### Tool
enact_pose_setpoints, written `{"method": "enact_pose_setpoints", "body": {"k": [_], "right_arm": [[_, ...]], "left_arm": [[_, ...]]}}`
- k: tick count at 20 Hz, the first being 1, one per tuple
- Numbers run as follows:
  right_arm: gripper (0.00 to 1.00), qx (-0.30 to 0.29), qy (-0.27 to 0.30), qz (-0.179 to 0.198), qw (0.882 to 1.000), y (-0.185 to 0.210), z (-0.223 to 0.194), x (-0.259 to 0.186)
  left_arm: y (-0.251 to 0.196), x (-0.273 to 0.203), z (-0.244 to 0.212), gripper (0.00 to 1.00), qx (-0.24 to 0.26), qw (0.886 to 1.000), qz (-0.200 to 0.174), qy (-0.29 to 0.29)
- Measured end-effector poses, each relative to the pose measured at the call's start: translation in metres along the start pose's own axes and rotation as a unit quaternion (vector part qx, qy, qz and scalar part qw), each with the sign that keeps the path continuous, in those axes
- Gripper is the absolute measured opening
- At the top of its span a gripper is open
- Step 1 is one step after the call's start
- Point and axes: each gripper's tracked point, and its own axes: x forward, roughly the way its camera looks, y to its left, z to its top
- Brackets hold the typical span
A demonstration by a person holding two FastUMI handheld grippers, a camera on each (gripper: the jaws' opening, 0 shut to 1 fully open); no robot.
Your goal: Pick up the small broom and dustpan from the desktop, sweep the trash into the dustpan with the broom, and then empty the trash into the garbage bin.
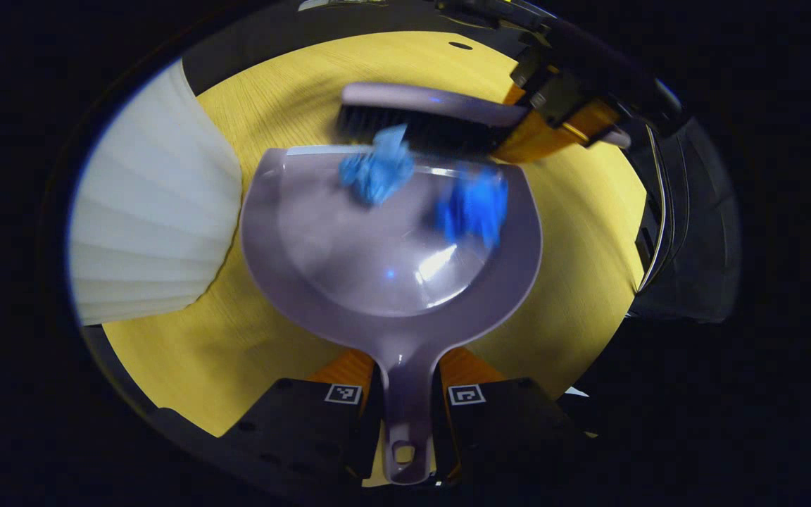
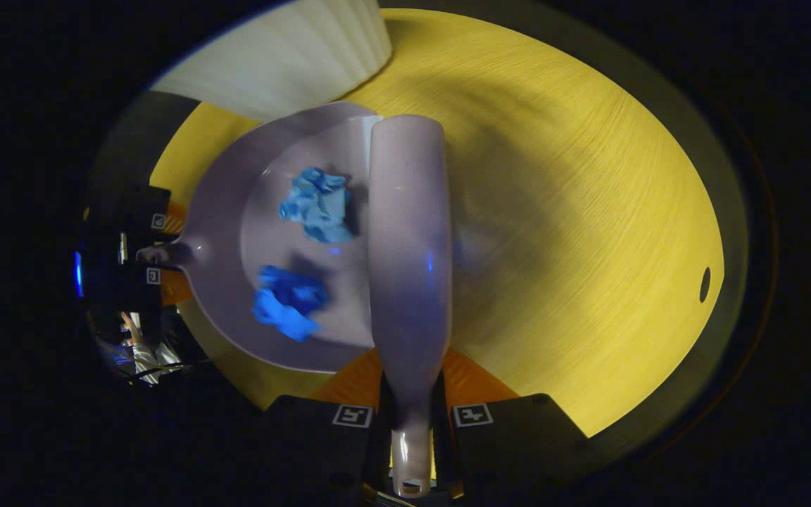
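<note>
On the yellow tabletop (image 1: 574,282) the dustpan (image 1: 391,253) lay flat, its open lip facing the broom (image 1: 419,116) so the bristles could push trash straight in. The left hand-held gripper (image 1: 405,405) was clamped on the dustpan's handle to steady it; the right hand-held gripper (image 2: 412,419) was closed on the broom's handle, the broom head lying along the lip. Both crumpled blue paper scraps (image 2: 317,204) sat inside the glossy grey-lilac pan, and the white ribbed bin (image 1: 145,204) stood just left of it.
</note>
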Motion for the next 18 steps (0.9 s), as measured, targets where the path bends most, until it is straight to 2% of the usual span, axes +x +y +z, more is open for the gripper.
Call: {"method": "enact_pose_setpoints", "body": {"k": [3, 6, 10, 14, 17, 18], "right_arm": [[0.27, 0.046, 0.001, 0.02, 0.999, 0.005, -0.013, -0.006], [0.27, 0.062, -0.018, -0.007, 0.998, -0.012, -0.017, -0.006], [0.27, 0.105, -0.048, -0.012, 0.993, -0.036, -0.016, -0.011], [0.27, 0.125, -0.067, -0.016, 0.99, -0.067, -0.026, 0.005], [0.27, 0.139, -0.081, -0.012, 0.987, -0.086, -0.038, 0.002], [0.27, 0.143, -0.086, -0.009, 0.986, -0.08, -0.044, -0.002]], "left_arm": [[-0.001, -0.002, 0.006, 0.28, -0.009, 1.0, -0.003, -0.018], [-0.001, -0.005, 0.007, 0.28, -0.018, 0.999, -0.001, -0.043], [-0.015, -0.015, -0.001, 0.28, -0.035, 0.997, -0.002, -0.07], [-0.027, -0.033, -0.01, 0.28, -0.044, 0.993, 0.004, -0.105], [-0.037, -0.061, -0.021, 0.27, -0.044, 0.992, 0.012, -0.121], [-0.038, -0.071, -0.017, 0.28, -0.05, 0.99, 0.009, -0.131]]}}
